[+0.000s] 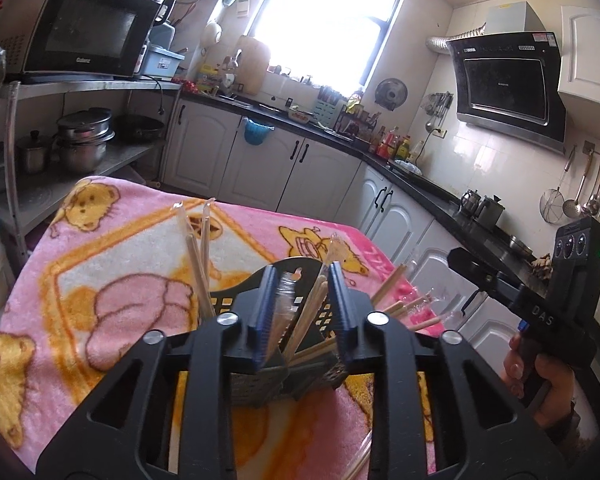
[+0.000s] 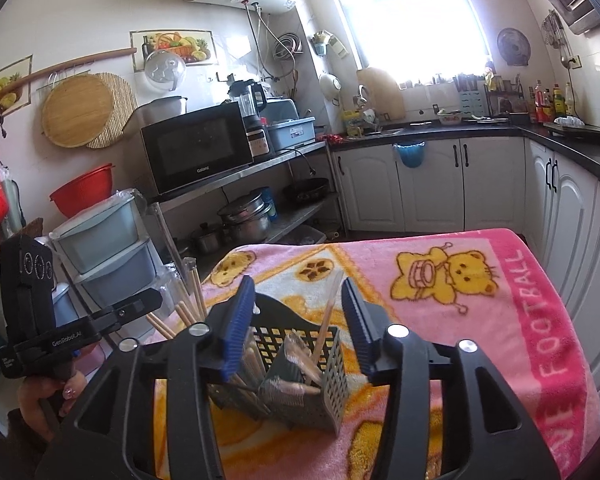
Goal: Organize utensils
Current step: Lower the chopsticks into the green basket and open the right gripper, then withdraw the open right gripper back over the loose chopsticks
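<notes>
A kitchen with white cabinets (image 2: 428,184) and a dark countertop (image 2: 460,130) surrounds a table covered by a pink cartoon blanket (image 2: 440,280). A black perforated utensil holder (image 2: 320,364) stands on the blanket toward its near edge, about midway between the side edges. Wooden chopsticks (image 2: 327,320) and plastic-wrapped utensils (image 2: 296,360) stand inside the holder. More wrapped chopsticks (image 1: 198,256) lean out beyond its left side.

The left gripper (image 1: 300,308) is partly open, its blue pads on either side of the sticks in the holder, with a gap at each pad. The right gripper (image 2: 296,320) stands wider, its pads spanning the holder's top and pressing on nothing. A hand (image 1: 540,372) holds the right gripper's handle.
</notes>
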`<action>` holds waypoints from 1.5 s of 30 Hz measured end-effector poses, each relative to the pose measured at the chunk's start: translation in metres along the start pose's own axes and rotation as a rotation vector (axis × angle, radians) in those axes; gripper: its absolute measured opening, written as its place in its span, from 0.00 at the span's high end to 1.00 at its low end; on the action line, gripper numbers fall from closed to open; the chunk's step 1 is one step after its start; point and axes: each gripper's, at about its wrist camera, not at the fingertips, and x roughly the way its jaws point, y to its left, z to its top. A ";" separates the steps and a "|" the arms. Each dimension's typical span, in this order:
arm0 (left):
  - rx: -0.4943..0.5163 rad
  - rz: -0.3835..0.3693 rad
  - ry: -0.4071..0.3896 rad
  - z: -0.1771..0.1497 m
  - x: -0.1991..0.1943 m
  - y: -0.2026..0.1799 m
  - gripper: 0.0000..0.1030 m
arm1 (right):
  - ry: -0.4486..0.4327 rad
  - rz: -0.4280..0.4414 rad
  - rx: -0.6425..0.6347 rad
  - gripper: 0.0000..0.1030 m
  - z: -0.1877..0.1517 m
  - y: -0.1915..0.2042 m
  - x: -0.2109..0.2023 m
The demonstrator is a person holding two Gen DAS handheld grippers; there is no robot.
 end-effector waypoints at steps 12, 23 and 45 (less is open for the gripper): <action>-0.023 0.010 -0.018 -0.005 -0.016 0.002 0.38 | 0.006 -0.019 -0.021 0.36 -0.014 0.002 -0.023; -0.028 0.025 -0.048 -0.011 -0.036 0.005 0.10 | 0.029 -0.022 -0.018 0.30 -0.030 0.001 -0.030; -0.050 0.034 -0.026 -0.041 -0.058 0.002 0.10 | 0.097 -0.035 -0.023 0.30 -0.061 0.001 -0.038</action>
